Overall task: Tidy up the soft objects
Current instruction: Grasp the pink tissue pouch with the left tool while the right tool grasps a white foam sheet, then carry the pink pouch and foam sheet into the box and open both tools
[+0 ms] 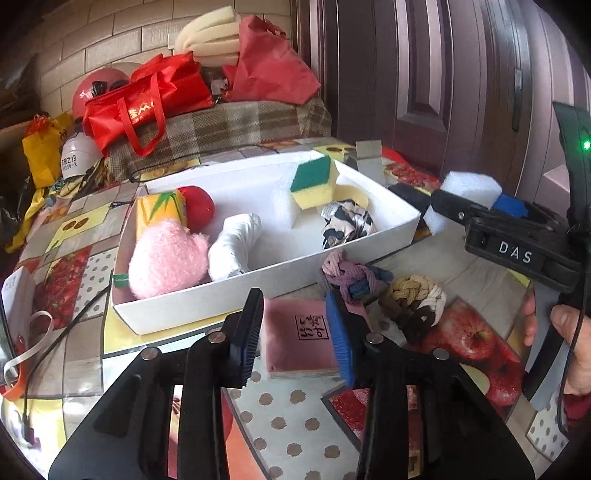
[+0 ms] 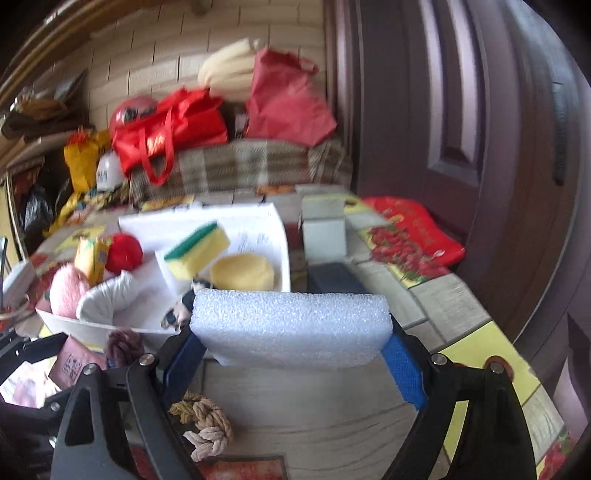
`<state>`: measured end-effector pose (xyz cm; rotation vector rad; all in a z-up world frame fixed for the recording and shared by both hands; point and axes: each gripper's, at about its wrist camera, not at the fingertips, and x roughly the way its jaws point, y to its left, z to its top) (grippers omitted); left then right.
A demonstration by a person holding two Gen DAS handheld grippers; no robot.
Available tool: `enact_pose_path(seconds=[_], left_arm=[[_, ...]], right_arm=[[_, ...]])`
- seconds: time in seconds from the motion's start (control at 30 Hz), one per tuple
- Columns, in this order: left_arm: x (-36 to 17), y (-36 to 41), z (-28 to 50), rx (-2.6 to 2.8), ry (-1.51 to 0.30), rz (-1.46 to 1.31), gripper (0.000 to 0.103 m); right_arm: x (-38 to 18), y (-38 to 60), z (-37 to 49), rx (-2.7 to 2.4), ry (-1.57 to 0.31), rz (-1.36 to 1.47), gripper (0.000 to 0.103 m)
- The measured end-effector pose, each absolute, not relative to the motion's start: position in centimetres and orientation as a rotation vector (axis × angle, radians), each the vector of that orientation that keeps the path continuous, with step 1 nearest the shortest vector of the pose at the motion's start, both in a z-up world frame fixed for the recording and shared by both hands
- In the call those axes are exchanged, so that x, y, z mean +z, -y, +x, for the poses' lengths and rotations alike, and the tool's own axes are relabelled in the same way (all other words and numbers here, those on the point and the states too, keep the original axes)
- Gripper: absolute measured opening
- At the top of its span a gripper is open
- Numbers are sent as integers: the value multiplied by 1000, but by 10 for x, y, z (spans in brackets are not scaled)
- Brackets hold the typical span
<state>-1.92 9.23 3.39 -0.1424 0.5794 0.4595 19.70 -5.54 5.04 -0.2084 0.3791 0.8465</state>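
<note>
The right gripper (image 2: 291,354) pinches a white foam block (image 2: 291,328) across its width, held raised near the white cardboard tray (image 1: 280,273) of soft items, presumably for dropping in, while the left gripper (image 1: 295,332) clamps a pink tissue pack (image 1: 295,339).

Pale beige brick-pattern wall (image 1: 122,33) at the back, a dark purple-brown panelled door (image 1: 443,74) filling the right. Below, a table under a patchwork fruit-print oilcloth (image 1: 295,417), daylight falling across it. Behind sits a brown plaid blanket (image 1: 229,129) piled with red fabric bags (image 1: 147,96).
</note>
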Motion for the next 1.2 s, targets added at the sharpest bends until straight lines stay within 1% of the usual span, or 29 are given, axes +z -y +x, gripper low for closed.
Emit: enact_pose_path(seconds=[0.17,0.2,0.23,0.27,0.3,0.4,0.57,0.7,0.73,0.77,0.8,0.87,0.93,1.13,1.2], left_arm=[[42,-87,-43,495,-495,-128,35],[44,-89,-44,501,-489,-134,41],[44,-90,-46,509,-485,-140,61],[45,-90,-47,507,-481,-143,79],[45,-89,-48,502,-481,-146,103],[42,-81,-42,458,-519,-130,103],[25,-67,-5,456,-694,-47,103],[12,-73,15,463,-788,-77,103],[7,-77,20,447,-823,-90,100],[3,-78,24,428,-851,-104,93],[-1,-81,26,403,-874,-125,77],[1,-85,22,390,-852,-158,77],[10,-84,10,403,-780,-162,76],[43,-57,-57,514,-434,-43,76],[47,-57,-78,553,-359,-34,77]], right_arm=[[53,72,175,893,-337,-211,89],[54,74,170,900,-323,-214,89],[55,75,168,904,-311,-214,89],[55,76,166,905,-300,-213,89],[56,76,165,902,-293,-212,89],[55,73,168,902,-307,-205,89],[54,76,171,908,-319,-179,89],[53,79,170,909,-320,-172,89],[53,78,171,910,-322,-172,89],[53,78,171,910,-323,-173,89],[53,79,171,910,-326,-173,89],[53,79,171,910,-330,-169,89],[53,80,171,910,-325,-163,89],[55,89,158,914,-261,-152,89],[55,93,150,929,-258,-154,89]])
